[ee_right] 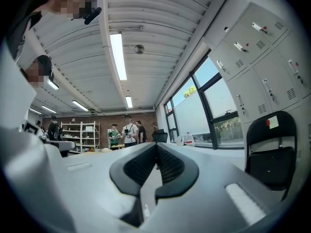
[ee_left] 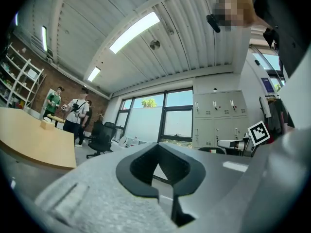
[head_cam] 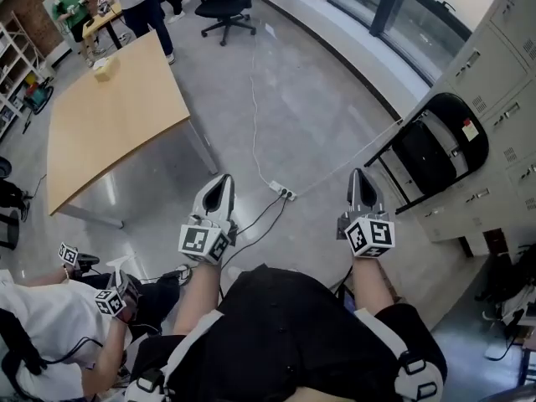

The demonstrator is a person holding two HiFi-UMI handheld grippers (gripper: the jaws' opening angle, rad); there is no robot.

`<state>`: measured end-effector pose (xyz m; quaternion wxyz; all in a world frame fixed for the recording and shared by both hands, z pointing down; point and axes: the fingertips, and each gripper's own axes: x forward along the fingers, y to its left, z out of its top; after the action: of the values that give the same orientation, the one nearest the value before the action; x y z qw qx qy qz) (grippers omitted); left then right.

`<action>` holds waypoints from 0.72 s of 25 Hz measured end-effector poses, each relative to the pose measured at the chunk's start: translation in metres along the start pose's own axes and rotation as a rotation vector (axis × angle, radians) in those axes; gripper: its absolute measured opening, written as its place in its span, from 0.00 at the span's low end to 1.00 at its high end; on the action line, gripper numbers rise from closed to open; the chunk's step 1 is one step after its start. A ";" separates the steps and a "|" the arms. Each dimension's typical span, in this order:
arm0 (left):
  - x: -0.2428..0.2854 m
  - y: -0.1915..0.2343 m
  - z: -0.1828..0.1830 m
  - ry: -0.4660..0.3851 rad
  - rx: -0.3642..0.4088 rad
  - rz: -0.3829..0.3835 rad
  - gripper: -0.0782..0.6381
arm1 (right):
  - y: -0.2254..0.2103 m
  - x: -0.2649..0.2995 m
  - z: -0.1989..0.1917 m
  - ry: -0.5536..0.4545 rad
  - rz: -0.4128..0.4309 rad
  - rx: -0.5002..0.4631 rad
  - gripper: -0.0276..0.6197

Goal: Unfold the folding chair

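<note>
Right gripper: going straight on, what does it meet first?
Way looks free nearby. The right gripper points left of the folding chair; far ahead, perhaps the office chair, depth unclear.

Bright daylight from windows (ee_left: 160, 115) and ceiling strips (ee_right: 118, 55); fisheye edges dark.

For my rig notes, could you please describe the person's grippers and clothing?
The left gripper and right gripper are alike: pale grey shells tapering to dark-lined fingers, each with a cube of black-and-white square markers. The person wears a black top.
</note>
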<state>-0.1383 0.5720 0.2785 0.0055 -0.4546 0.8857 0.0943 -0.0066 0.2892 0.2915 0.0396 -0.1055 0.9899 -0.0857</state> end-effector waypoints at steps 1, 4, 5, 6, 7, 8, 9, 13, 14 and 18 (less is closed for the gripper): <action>0.006 -0.010 -0.002 0.003 -0.003 -0.019 0.11 | -0.012 -0.010 0.002 0.001 -0.024 -0.001 0.05; 0.023 -0.042 -0.009 0.009 -0.007 -0.079 0.11 | -0.044 -0.039 0.007 -0.002 -0.095 -0.008 0.05; 0.029 -0.053 -0.011 0.012 -0.008 -0.101 0.11 | -0.055 -0.049 0.010 -0.006 -0.118 -0.011 0.05; 0.035 -0.064 -0.013 0.014 -0.008 -0.127 0.11 | -0.065 -0.060 0.013 -0.012 -0.144 -0.014 0.05; 0.041 -0.075 -0.016 0.018 -0.008 -0.158 0.11 | -0.074 -0.071 0.016 -0.020 -0.172 -0.018 0.05; 0.047 -0.086 -0.019 0.023 -0.009 -0.191 0.11 | -0.082 -0.084 0.019 -0.028 -0.204 -0.022 0.05; 0.053 -0.097 -0.022 0.028 -0.013 -0.226 0.11 | -0.090 -0.098 0.022 -0.037 -0.238 -0.028 0.05; 0.083 -0.147 -0.035 0.031 -0.026 -0.366 0.11 | -0.123 -0.157 0.029 -0.062 -0.375 -0.046 0.05; 0.089 -0.162 -0.038 0.031 -0.026 -0.399 0.11 | -0.132 -0.172 0.030 -0.066 -0.409 -0.047 0.05; 0.112 -0.218 -0.050 0.047 -0.044 -0.544 0.11 | -0.158 -0.232 0.036 -0.096 -0.557 -0.057 0.05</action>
<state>-0.0243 0.3497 0.2816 0.0004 -0.6778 0.7287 0.0978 0.2548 0.1809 0.2987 0.0583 -0.3784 0.9219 -0.0602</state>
